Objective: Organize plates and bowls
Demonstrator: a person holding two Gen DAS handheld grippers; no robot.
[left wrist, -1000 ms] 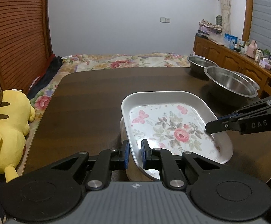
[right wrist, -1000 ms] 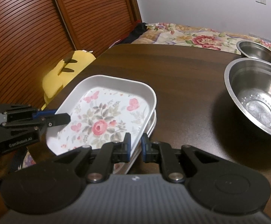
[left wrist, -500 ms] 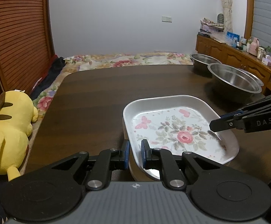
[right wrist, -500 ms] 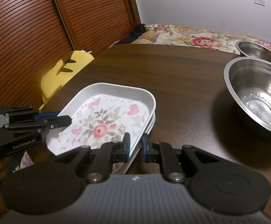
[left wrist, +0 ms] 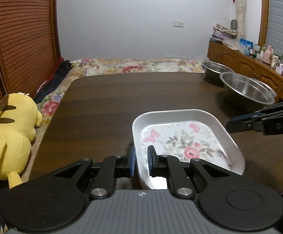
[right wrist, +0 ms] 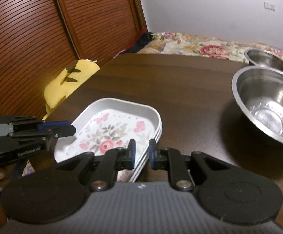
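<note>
A white rectangular plate with a floral print (left wrist: 184, 136) lies on top of a stack of like plates (right wrist: 153, 134) on the dark wooden table (left wrist: 122, 97). My left gripper (left wrist: 141, 160) sits at the plate's near left rim, its jaws slightly apart around the rim. My right gripper (right wrist: 141, 154) sits at the stack's opposite edge, jaws slightly apart, the rims between them. Each gripper shows in the other's view: the right one (left wrist: 239, 123), the left one (right wrist: 63, 129). Two steel bowls (right wrist: 268, 105) (right wrist: 266, 60) stand at the table's right.
A yellow plush toy (left wrist: 7, 134) lies off the table's left edge. A bed with a floral cover (left wrist: 133, 67) lies past the far edge. A wooden sideboard with small items (left wrist: 258, 62) runs along the right wall. Slatted wooden doors (right wrist: 44, 29) stand at left.
The floral plate has come down onto the stack, from tilted up to lying level. Both grippers have drawn back slightly and their jaws have eased apart a little.
</note>
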